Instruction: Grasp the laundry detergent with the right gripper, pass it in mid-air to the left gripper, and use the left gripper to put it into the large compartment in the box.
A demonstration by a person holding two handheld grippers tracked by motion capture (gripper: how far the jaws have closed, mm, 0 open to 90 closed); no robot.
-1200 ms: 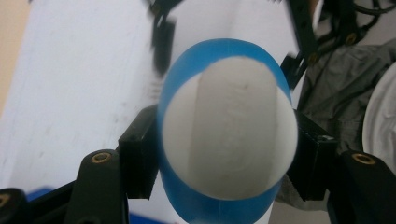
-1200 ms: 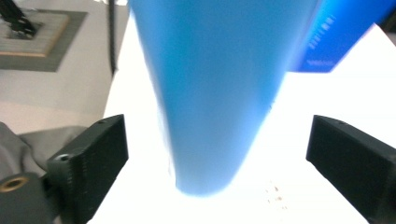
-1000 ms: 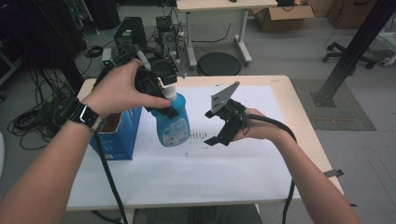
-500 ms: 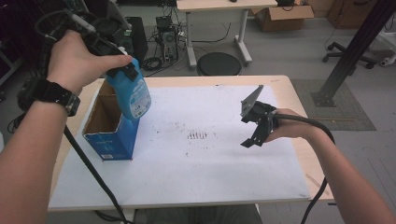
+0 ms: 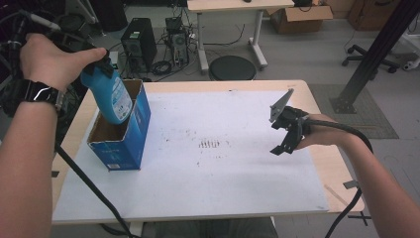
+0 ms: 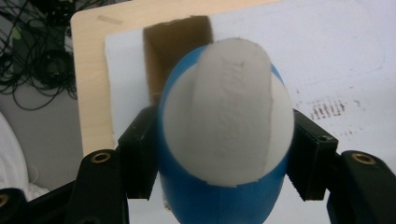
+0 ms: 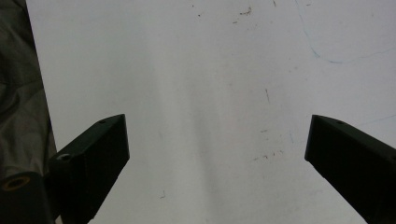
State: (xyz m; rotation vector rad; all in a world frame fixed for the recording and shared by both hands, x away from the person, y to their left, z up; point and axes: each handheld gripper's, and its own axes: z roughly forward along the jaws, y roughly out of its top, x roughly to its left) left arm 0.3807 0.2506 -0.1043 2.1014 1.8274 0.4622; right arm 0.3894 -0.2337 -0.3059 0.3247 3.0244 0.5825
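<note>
A blue spray bottle (image 5: pixel 113 98) with a white cap hangs tilted over the open top of a blue cardboard box (image 5: pixel 132 133) at the table's left. Its lower end dips into the opening. My left gripper (image 5: pixel 97 63) is shut on the bottle's upper part. In the left gripper view the black pads (image 6: pixel 140 149) press both sides of the bottle (image 6: pixel 224 116), and the box (image 6: pixel 175 46) lies beyond it. My right gripper (image 5: pixel 283 136) hovers open over the right side of the white sheet (image 5: pixel 223 163). Nothing is between its fingers (image 7: pixel 100 149) in the right gripper view.
The white sheet covers most of the wooden table (image 5: pixel 337 168) and bears small dark marks (image 5: pixel 210 145) at its middle. Behind the table stand a computer tower (image 5: pixel 136 42), a round stool (image 5: pixel 232 67) and a second desk. A black post (image 5: pixel 376 54) rises at the right.
My left hand carried the bottle from beside the box up and left, and it now hangs over the box opening. My right gripper drew away to the right.
</note>
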